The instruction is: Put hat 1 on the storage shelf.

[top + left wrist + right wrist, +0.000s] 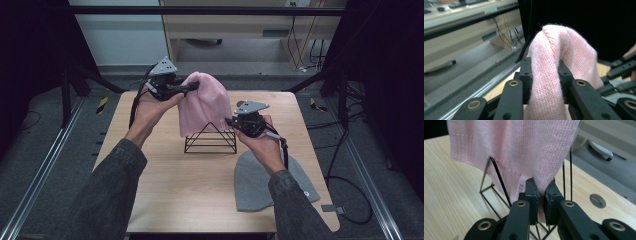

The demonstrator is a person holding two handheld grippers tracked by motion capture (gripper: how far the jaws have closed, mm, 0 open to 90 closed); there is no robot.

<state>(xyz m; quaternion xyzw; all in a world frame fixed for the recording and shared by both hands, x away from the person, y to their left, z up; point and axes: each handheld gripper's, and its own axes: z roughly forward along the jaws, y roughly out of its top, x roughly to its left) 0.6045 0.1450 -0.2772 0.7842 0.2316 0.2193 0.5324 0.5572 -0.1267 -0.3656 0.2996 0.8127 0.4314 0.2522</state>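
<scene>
Now, over at ten o'clock on the wooden table (165, 180), the left gripper (192, 86) is holding up high, its jaws pinching the crown of the pink knit beanie (204, 102). From the left gripper view, that beanie (554, 65) is bunching thickly between the two black jaws, folding over their tips, with the left gripper (546, 75) clamping tight on the wool.

Moving toward the middle, the beanie is hanging down over the black wire triangular stand (210, 139), which is sitting near the table's centre; the cloth is draping across the stand's peak at about twelve o'clock of it.

Further right, at two o'clock, the right gripper (229, 121) is biting the beanie's lower edge. Its own view is showing the right gripper (541, 192) with jaws nearly together, squeezing a fold of the beanie (524, 150) just beside a small white label (521, 188), the stand's wires (499, 180) running behind.

Finally, at five o'clock, a grey beanie (255, 182) is lying flat on the table, partly under the right sleeve (295, 210).
</scene>
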